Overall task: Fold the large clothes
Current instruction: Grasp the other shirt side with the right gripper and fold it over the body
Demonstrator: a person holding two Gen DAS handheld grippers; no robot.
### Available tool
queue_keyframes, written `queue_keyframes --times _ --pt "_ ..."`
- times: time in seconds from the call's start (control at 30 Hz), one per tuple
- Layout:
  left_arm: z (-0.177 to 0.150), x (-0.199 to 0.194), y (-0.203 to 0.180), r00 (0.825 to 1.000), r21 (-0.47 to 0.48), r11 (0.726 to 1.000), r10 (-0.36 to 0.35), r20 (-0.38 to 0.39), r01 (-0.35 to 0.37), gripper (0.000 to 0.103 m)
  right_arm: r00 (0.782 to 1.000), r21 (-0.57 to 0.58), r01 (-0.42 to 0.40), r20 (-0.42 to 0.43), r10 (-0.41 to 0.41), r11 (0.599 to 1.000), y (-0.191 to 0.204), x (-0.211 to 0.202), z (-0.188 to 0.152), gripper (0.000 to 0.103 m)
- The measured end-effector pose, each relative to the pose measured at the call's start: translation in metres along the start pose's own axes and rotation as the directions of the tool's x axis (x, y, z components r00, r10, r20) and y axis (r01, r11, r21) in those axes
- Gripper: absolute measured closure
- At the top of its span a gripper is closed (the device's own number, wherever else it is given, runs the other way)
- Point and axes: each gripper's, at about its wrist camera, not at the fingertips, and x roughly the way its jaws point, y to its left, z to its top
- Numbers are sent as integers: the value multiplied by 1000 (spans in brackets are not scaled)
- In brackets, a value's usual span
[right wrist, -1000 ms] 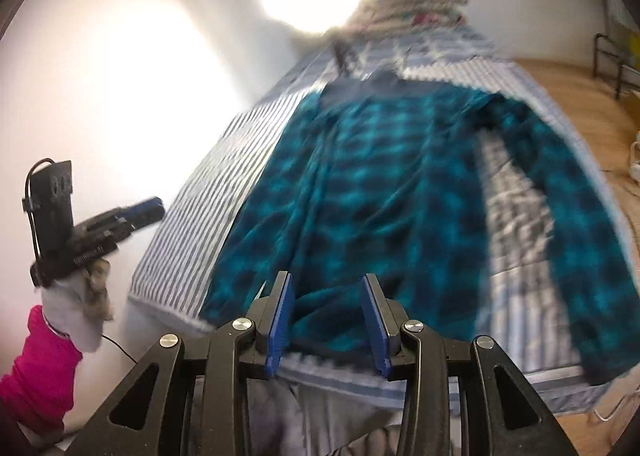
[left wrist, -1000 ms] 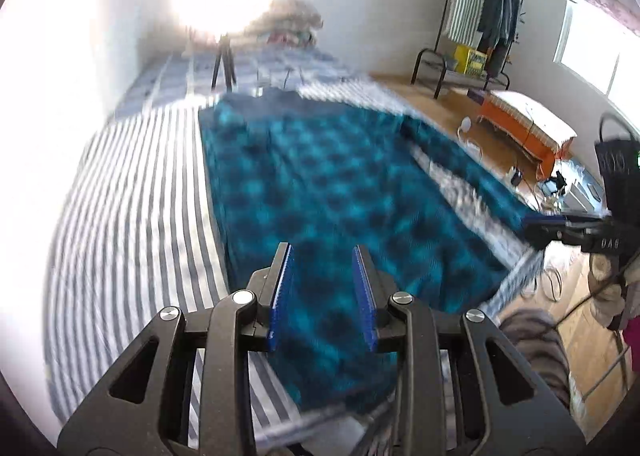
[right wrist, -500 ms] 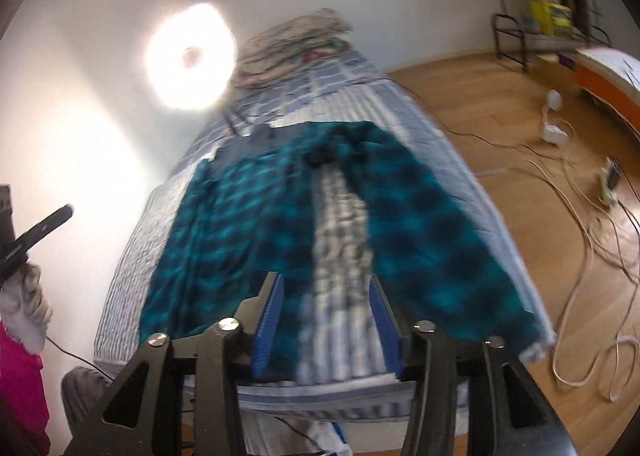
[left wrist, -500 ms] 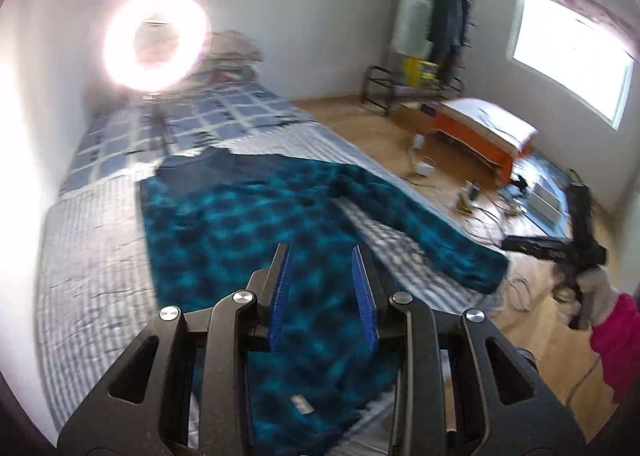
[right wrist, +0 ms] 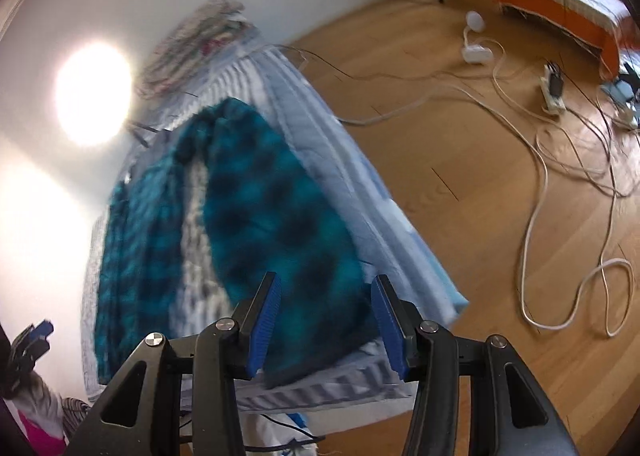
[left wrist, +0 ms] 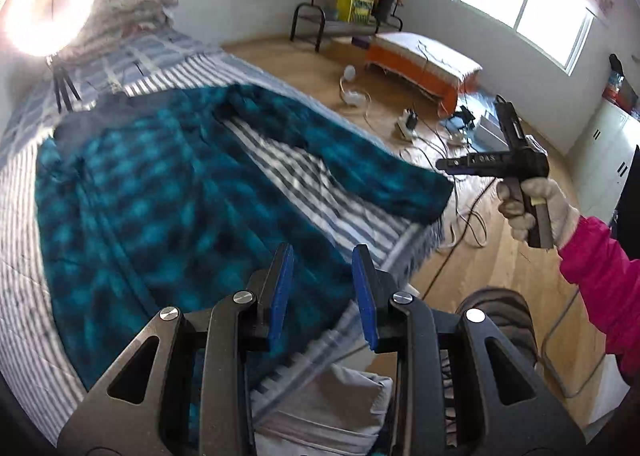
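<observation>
Hovering over the near hem, the left gripper [left wrist: 323, 292] has its blue pads apart and empty, with the soft teal-and-black plaid flannel shirt [left wrist: 160, 191] spread flat on the blue-striped bed [left wrist: 24, 280] beyond its fingertips. In the right wrist view, the right gripper [right wrist: 326, 322] stands wider apart, also empty, the shirt's sleeve cuff just past its pads (limp, light cloth, likely to sag, so pinching the cuff edge looks best).

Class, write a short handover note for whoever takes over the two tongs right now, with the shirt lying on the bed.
Left tongs: open, holding nothing, above the shirt's near hem.
Right tongs: open, empty, aimed at the sleeve near the bed's corner.
Shirt: teal plaid, spread flat on the striped bed, collar at the far end, one sleeve stretched out sideways.
Done: shirt laid out.
Left: no fold made yet; probably bring the sleeve in first, then fold the body.
</observation>
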Motion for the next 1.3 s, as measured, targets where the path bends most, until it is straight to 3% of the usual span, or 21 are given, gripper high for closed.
queue_keyframes --times 0.13,0.23,0.33,0.53,0.8,1.03,1.13,1.3 --pt "-7 14 -1 999 -28 1000 -10 -32 9 73 999 50 -21 -42 23 999 -19 16 -5 55" --pt "-7 22 -2 999 -37 999 -16 -42 14 73 995 59 -68 -71 72 996 -22 19 -9 84" --pt "-7 31 -4 998 -36 999 -26 -54 24 73 991 56 -108 -72 111 993 -18 11 -11 96" --pt "-8 34 -4 998 -52 997 -58 -38 56 73 986 34 -164 -14 164 986 8 -19 -9 98" --pt "-18 14 25 996 -145 986 -86 14 87 73 958 -107 -285 14 288 953 106 -41 -16 99" --pt "-36 -10 66 991 -268 956 -101 84 120 73 935 -294 -354 -106 338 888 215 -19 -57 99" --pt "-47 -12 84 988 -332 933 -112 102 140 73 933 -389 -357 -191 305 849 258 9 -83 99" --pt "-63 1 112 981 -436 879 -166 104 195 73 916 -449 -365 -328 230 816 290 69 -121 99"
